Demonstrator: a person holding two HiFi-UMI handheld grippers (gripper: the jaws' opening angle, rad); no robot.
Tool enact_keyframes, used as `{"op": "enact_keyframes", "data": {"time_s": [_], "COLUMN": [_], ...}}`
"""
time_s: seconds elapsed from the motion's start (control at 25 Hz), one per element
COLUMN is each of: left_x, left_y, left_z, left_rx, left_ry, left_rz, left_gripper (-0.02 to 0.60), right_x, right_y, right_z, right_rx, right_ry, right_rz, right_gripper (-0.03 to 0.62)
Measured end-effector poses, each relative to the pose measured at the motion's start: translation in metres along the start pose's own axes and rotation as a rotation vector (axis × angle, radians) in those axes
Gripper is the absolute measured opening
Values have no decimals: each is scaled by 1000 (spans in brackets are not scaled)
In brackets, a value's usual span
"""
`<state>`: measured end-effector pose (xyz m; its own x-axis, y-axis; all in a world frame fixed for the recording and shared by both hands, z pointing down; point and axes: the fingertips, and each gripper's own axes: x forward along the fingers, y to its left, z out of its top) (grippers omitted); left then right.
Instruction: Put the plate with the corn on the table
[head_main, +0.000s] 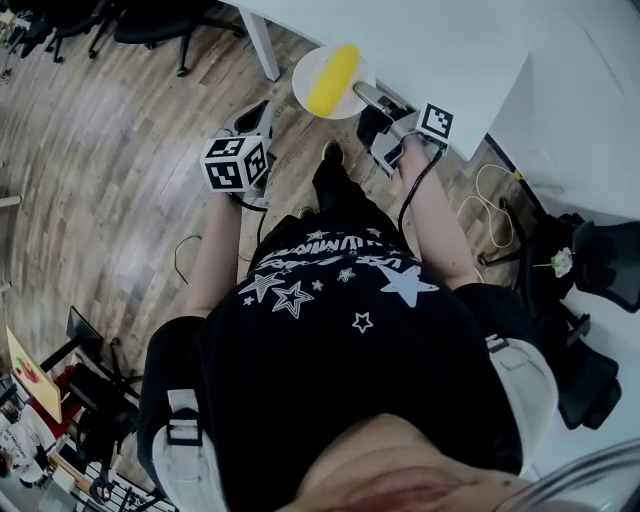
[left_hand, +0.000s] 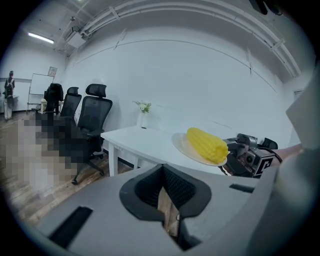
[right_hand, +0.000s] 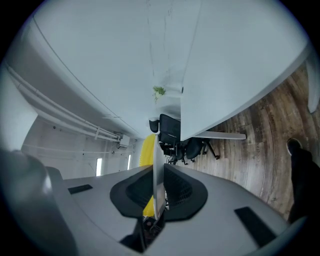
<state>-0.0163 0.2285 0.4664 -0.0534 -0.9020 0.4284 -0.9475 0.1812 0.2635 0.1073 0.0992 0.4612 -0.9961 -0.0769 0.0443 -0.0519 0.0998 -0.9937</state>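
Observation:
A white plate (head_main: 308, 70) carries a yellow corn cob (head_main: 333, 79). My right gripper (head_main: 366, 96) is shut on the plate's rim and holds it in the air at the near corner of the white table (head_main: 430, 40). In the right gripper view the plate (right_hand: 158, 160) stands edge-on between the pads, with the corn (right_hand: 146, 150) on its left. The left gripper view shows the plate (left_hand: 186, 148), the corn (left_hand: 206, 144) and the right gripper (left_hand: 247, 159) in front of the table (left_hand: 140, 139). My left gripper (head_main: 258, 110) is shut and empty, left of the plate over the wooden floor.
Black office chairs (head_main: 120, 20) stand at the back left on the wood floor. A small vase with flowers (left_hand: 144, 114) sits on the table. Cables (head_main: 495, 205) and black gear (head_main: 590, 300) lie to the right of the person.

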Motion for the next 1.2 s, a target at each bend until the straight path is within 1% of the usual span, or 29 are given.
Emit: {"op": "enact_keyframes", "data": {"time_s": [0.12,0.24,0.36,0.52,0.76,0.92,1.08,1.2], "left_x": [17,39,68,110,166,199,221,235], "left_y": [12,30,44,58,69,73,74,73], "left_z": [12,28,45,69,104,120,129,132], "left_rx": [1,-11,-19,-23,-20,-25,-29,-14], "left_ry": [1,4,4,2,-1,2,2,19], "left_rz": [11,33,52,53,55,57,55,50], "left_gripper": [6,6,6,6,6,6,6,6], "right_x": [24,51,73,100,130,144,153,157], "right_y": [-5,-5,-7,-12,-17,-22,-28,-30], "right_z": [19,44,74,114,173,205,224,237], "right_rx": [-8,-14,-23,-33,-42,-28,-24,-29], "right_ry": [20,44,65,74,79,76,80,84], "right_rz": [1,24,35,30,30,33,33,29], "right_gripper": [34,34,34,34,34,34,34,34]}}
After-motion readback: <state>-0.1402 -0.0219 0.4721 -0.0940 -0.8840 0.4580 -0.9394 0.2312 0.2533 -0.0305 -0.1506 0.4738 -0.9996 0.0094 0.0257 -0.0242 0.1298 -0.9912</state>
